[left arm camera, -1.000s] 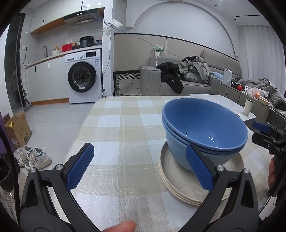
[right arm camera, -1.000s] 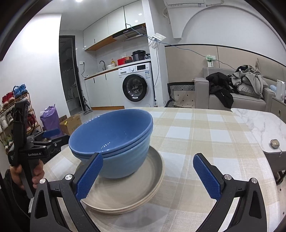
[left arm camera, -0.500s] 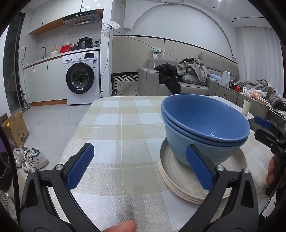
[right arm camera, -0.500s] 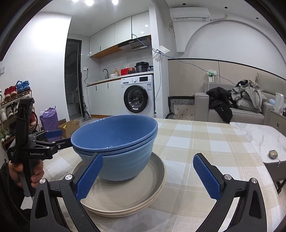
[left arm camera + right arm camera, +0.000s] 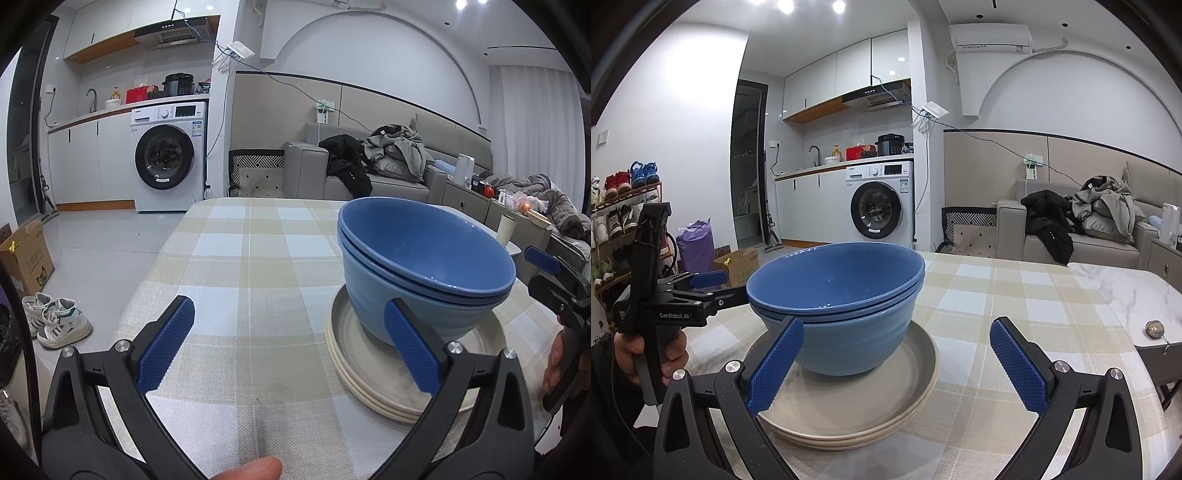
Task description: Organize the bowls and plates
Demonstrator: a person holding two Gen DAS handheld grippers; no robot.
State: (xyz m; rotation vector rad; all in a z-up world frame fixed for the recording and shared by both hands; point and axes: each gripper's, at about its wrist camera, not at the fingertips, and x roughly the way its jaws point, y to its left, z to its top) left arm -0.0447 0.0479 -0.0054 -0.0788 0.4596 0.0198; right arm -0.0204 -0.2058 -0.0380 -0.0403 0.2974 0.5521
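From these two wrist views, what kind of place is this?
Most likely a small open-plan home: a kitchen counter with a washing machine under it, a sofa piled with clothes, and a dining table in a checked cloth holding the stacked blue bowls and plates.

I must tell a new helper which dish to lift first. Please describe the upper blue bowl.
On the checked tablecloth stands a stack of beige round plates. Two blue bowls nest on it; the upper blue bowl is darker than the paler ribbed one beneath.
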